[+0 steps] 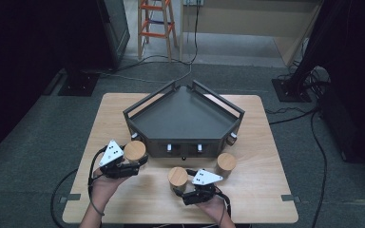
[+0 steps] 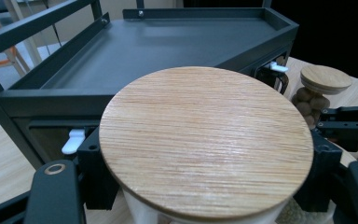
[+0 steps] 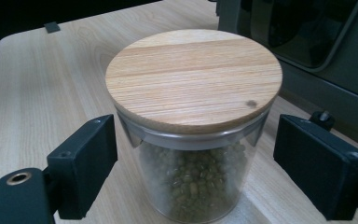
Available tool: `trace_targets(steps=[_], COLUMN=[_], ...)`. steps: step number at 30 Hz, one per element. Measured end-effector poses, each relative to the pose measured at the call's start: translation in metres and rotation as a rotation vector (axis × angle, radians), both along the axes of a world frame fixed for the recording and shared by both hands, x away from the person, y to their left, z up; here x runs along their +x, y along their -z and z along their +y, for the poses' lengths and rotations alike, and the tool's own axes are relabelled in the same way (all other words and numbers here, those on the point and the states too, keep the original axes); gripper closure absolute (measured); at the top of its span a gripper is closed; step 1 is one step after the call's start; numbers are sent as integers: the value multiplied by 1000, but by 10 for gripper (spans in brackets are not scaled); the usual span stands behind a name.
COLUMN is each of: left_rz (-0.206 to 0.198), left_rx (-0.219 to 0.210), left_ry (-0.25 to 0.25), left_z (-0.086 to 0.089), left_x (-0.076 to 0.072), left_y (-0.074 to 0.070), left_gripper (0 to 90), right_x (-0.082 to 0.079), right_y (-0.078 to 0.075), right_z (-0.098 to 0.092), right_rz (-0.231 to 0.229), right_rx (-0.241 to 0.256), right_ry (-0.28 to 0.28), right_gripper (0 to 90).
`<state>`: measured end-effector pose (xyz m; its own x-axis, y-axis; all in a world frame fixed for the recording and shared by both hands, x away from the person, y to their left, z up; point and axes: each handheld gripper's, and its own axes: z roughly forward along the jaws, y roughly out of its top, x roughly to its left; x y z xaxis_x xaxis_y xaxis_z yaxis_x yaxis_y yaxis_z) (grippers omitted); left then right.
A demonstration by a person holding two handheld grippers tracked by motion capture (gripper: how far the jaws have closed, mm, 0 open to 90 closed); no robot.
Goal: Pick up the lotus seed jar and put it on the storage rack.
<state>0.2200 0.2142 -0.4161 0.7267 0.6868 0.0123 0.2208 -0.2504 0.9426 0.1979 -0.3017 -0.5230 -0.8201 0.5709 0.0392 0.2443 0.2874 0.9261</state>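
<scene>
Between the left gripper (image 1: pixel 129 164) jaws sits a wood-lidded jar (image 1: pixel 135 151), gripped snug, at the front-left corner of the dark metal tray rack (image 1: pixel 147 111). Right gripper (image 1: pixel 184 189) gapes wide round the green-bean jar (image 3: pixel 193 126) — jaws not touching glass yet. Close squarely below the lid, centred, before lifting. Count: three jars — third (image 1: pixel 226 164) front-right on the tabletop (image 1: pixel 261 190) — one rack.
</scene>
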Motion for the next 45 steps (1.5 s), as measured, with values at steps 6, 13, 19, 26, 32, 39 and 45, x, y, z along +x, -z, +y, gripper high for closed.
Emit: trace_targets(steps=[6, 13, 19, 26, 32, 39, 45], left_rz=[2, -6, -8, -15, -8, -6, -2], left_rx=[4, 5, 8, 4, 15, -1, -17], left_ry=[6, 14, 20, 29, 43, 59, 68], left_z=[-3, -6, -9, -13, -17, -22, -23], left_x=[3, 7, 10, 15, 25, 33, 43], left_y=[-4, -12, -18, -27, -33, -42, -52], left_gripper=[255, 254, 255, 254, 255, 255, 255], right_x=[-1, -4, -3, -2, -2, -2, -2], right_y=[2, 2, 2, 0, 0, 0, -1], right_z=[-2, 1, 2, 2, 3, 3, 4], right_rz=[-11, -37, -31, -18, -16, -17, -18], right_rx=[13, -5, -5, -8, -13, -14, -21], right_ry=[-2, -9, -3, -2, 4, 2, 1], right_gripper=[108, 106, 74, 46, 18, 18, 18])
